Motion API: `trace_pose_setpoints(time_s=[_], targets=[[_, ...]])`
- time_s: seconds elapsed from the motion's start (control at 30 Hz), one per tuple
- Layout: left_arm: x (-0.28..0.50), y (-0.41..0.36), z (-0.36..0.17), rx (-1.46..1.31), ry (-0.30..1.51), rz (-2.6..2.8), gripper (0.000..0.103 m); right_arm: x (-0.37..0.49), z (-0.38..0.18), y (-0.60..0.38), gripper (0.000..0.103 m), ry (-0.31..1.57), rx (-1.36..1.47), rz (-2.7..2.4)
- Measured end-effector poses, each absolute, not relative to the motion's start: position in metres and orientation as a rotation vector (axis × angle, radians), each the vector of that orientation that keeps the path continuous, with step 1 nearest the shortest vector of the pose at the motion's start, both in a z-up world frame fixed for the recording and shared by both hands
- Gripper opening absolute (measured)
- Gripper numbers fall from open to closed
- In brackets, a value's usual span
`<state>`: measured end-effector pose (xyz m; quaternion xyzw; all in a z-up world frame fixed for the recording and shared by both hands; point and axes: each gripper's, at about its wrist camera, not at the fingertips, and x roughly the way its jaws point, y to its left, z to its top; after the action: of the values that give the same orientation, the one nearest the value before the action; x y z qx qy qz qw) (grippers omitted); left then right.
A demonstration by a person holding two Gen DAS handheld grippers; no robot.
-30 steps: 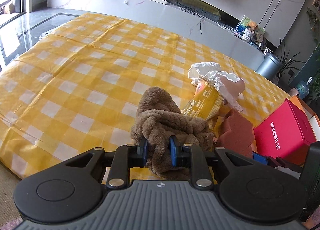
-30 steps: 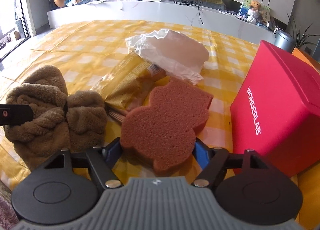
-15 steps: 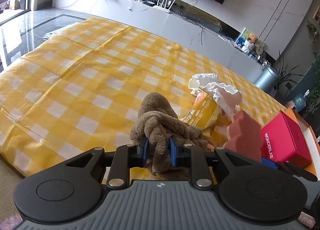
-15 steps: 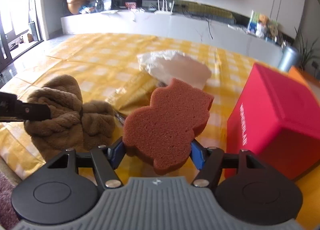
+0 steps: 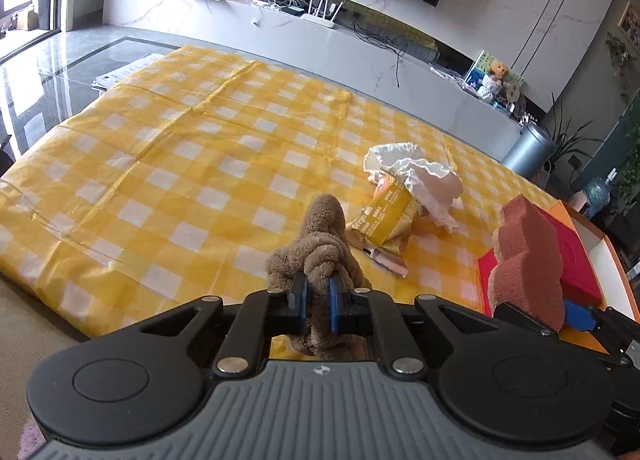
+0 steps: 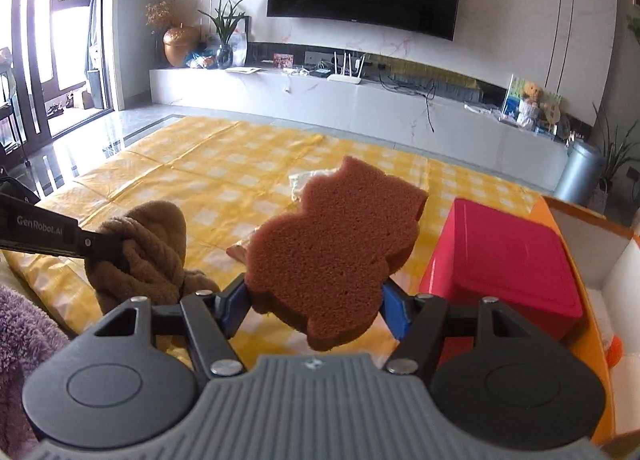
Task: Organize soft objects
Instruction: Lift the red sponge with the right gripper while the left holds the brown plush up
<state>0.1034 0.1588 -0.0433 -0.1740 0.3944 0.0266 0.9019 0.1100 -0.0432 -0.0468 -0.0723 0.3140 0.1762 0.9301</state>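
A brown fluffy towel [image 5: 320,252] hangs knotted between the blue pads of my left gripper [image 5: 317,297], whose jaws are closing tighter on it; it is lifted off the yellow checked cloth [image 5: 192,164]. The same towel [image 6: 148,248] shows at the left of the right wrist view, pinched by the left gripper's fingers [image 6: 100,246]. My right gripper [image 6: 316,306] is shut on a reddish-brown bear-shaped sponge [image 6: 332,256], held in the air. That sponge [image 5: 528,260] also appears at the right of the left wrist view.
A crumpled white bag [image 5: 416,176] and a yellow snack packet [image 5: 384,220] lie on the cloth. A red box [image 6: 508,264] sits to the right beside an orange-rimmed white bin [image 6: 592,256]. A purple fuzzy fabric [image 6: 24,332] lies at the lower left.
Both grippers have risen, the left with the towel and the right with the sponge, now clear of the cloth. The left jaws have pinched the towel tighter.
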Motion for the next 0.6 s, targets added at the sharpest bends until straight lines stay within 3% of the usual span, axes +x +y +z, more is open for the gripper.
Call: trace_pose_setpoints(time_s=[0.1, 0.17, 0.23, 0.4, 0.6], targets=[[0.099, 0.149, -0.045, -0.325, 0.864, 0.029, 0.016, 0.106, -0.058, -0.052, 0.066, 0.704, -0.109, 0.346], [0.095, 0.145, -0.047, -0.317, 0.884, 0.029, 0.025, 0.107, -0.064, -0.053, 0.066, 0.743, -0.096, 0.355], [0.095, 0.141, -0.051, -0.297, 0.918, 0.024, 0.041, 0.108, -0.068, -0.050, 0.066, 0.770, -0.076, 0.388], [0.104, 0.133, -0.062, -0.178, 1.034, 0.063, 0.059, 0.105, -0.079, -0.039, 0.066, 0.805, -0.085, 0.445], [0.111, 0.102, -0.069, 0.168, 1.084, 0.048, 0.067, 0.108, -0.088, -0.041, 0.066, 0.828, -0.082, 0.449]])
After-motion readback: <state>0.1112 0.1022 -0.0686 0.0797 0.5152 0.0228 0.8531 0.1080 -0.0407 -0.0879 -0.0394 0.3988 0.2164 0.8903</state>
